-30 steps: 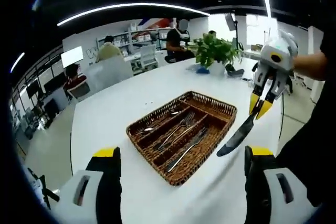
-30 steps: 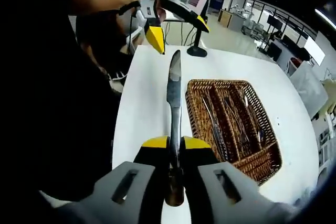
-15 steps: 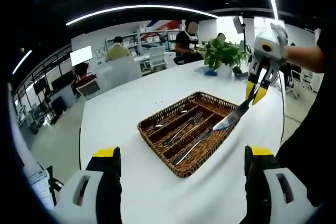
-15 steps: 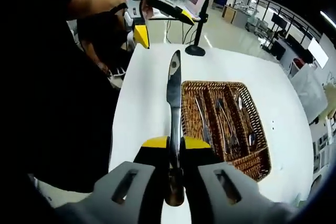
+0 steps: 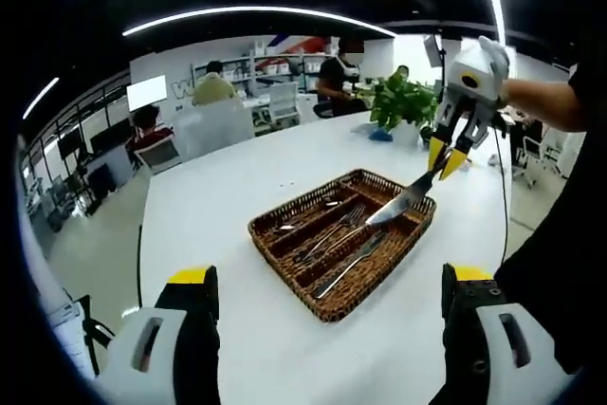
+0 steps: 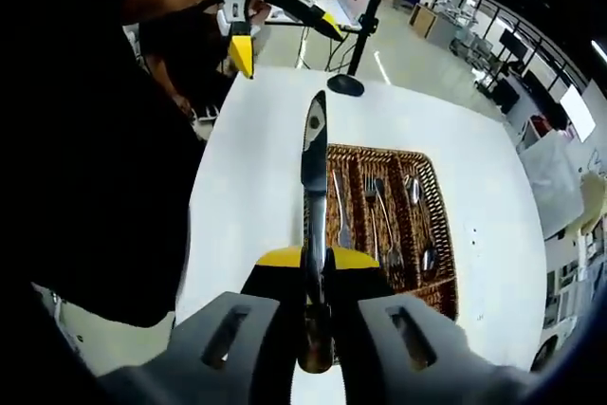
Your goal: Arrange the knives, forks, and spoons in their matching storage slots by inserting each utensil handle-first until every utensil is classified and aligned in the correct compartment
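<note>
One knife (image 6: 314, 173) in right gripper (image 6: 305, 261) over basket (image 5: 327, 303); no legible writing.

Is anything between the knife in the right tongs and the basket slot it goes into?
Nothing visible does. The knife, clamped in the right tongs, hangs blade-down over the wicker basket. The nearest slot already holds a knife.

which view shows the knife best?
Right gripper view: the knife runs up the centre, blade and handle in full, clamped in the right gripper. Left gripper view shows it small and slanted over the wicker tray, handle hidden by the jaws.
</note>
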The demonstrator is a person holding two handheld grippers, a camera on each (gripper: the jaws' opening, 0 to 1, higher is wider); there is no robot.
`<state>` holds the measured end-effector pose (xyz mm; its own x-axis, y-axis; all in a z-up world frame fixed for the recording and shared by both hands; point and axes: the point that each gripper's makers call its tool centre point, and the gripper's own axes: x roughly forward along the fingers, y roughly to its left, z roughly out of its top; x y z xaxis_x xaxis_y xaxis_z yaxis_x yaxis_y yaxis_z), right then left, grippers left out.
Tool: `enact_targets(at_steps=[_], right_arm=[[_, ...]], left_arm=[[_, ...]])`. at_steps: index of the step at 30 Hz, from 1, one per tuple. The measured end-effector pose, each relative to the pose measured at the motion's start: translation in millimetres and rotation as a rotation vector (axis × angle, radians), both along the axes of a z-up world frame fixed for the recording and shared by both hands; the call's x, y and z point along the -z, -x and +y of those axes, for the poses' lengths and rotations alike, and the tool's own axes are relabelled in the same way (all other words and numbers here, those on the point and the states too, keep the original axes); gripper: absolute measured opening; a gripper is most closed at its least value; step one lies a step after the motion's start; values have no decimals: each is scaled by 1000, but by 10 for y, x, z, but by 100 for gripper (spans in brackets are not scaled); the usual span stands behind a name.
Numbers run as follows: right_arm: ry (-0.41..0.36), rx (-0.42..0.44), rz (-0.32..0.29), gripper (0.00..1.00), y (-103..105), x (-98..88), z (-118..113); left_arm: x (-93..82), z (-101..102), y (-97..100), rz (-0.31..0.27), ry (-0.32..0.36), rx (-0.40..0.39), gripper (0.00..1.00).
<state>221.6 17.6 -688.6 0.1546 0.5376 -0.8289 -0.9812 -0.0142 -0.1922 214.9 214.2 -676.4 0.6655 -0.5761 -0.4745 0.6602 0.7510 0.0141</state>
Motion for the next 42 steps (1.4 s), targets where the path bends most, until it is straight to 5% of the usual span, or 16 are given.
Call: enact_targets(at_steps=[14,29,42], right_arm=[[44,-54,-47,5,-352,-31,153],[31,-44,-38,5,-492,-44,214],[43,-12,-10,5,-579,177,142]], left_arm=[[28,-60,57,24,-13,28,100],[-107,21,22,-61,-12,-11,99],[-102,117,-43,-68,-7,-29,98]])
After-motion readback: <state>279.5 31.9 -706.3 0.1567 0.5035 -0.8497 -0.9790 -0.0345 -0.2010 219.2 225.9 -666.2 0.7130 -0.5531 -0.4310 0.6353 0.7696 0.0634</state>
